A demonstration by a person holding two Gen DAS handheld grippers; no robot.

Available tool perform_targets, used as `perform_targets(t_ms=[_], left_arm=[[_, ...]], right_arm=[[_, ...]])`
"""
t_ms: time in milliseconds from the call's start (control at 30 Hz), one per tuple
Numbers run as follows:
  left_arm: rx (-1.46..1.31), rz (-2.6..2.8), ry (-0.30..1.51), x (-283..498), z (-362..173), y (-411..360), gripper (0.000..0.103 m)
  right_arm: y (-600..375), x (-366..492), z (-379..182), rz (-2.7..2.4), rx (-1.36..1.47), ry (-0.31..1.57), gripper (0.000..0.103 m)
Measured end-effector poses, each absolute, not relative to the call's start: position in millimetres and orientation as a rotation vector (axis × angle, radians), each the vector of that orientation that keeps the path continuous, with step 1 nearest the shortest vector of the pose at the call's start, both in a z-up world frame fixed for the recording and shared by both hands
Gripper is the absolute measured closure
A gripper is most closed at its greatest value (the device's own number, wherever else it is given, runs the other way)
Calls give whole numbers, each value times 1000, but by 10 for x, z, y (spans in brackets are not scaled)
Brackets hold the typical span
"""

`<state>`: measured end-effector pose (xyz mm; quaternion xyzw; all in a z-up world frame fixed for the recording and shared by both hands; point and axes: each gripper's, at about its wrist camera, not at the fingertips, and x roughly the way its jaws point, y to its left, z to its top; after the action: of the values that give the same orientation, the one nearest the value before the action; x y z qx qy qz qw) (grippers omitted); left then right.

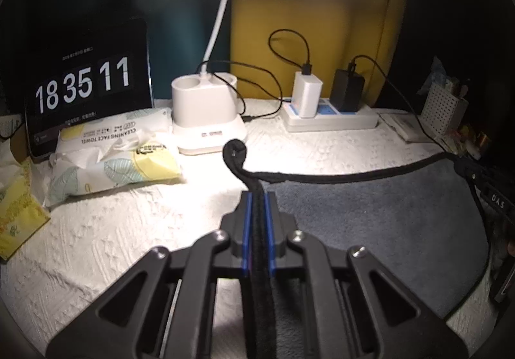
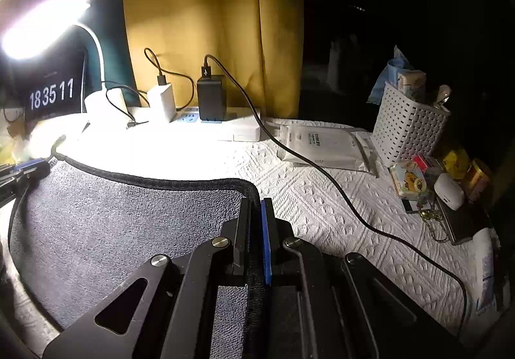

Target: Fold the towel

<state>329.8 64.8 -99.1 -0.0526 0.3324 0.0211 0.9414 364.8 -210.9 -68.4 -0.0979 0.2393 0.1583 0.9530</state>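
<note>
My left gripper (image 1: 257, 198) and right gripper (image 2: 256, 207) are each clamped on a far corner of the grey towel (image 1: 370, 217), whose black-bound edge runs taut between them, left to right. The cloth hangs back toward me from that edge, over the white worktop (image 2: 322, 198) (a charger cable (image 2: 322, 172) lies just right of it). The fold should carry this edge toward me.

Grey towel (image 2: 122, 224) with black hem, edge lifted and stretched taut above white cloth
</note>
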Motion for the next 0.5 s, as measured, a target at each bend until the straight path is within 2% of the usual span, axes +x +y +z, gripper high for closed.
perform_targets(t_ms=[500], left_arm=[[-105,61,832,3647,-1325,685,93]], right_arm=[[-2046,3961,-930,284,-224,585,96]])
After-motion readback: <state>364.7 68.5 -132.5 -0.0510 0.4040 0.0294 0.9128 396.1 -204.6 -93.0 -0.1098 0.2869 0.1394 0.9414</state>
